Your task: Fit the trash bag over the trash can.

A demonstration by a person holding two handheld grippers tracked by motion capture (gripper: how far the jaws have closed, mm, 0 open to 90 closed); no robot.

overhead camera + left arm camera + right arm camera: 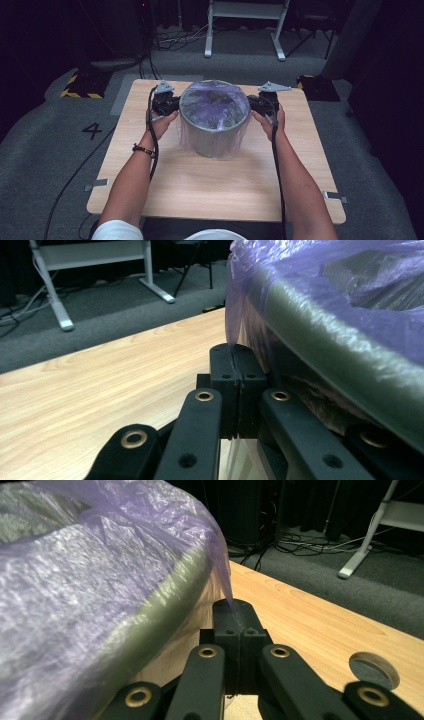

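A: From the high view, where's the bin?

B: The bin stands upright mid-table, a purple bag draped over its rim and down the outside. My left gripper is at its left side, my right gripper at its right, both up near the rim.

A: Holding anything?

B: From up there I can't tell; my hands cover the jaws. The left gripper view is better: my left gripper has its jaws pressed together, and a thin edge of bag runs down into the seam. I judge it's pinched on the film, just beside the bin.

A: And the right gripper view?

B: Same story. My right gripper is closed, a point of bag tapering down into the jaws. The bin wall is just to the side, through the film.

A: How will it handle?

B: The bag looks light, soft and slick, and I'd guess it tears if yanked. So I'd grip the loose hem, both sides at once, and pull evenly. The bin seems stiff and likely light, so it may tip or slide if one side drags.

A: Anything you can't make out?

B: How much film is really between the pads; the seam hides it. The inside of the bin is dark, crumpled plastic, so whether anything lies in it I can't say. The far rim is cut off in both gripper views
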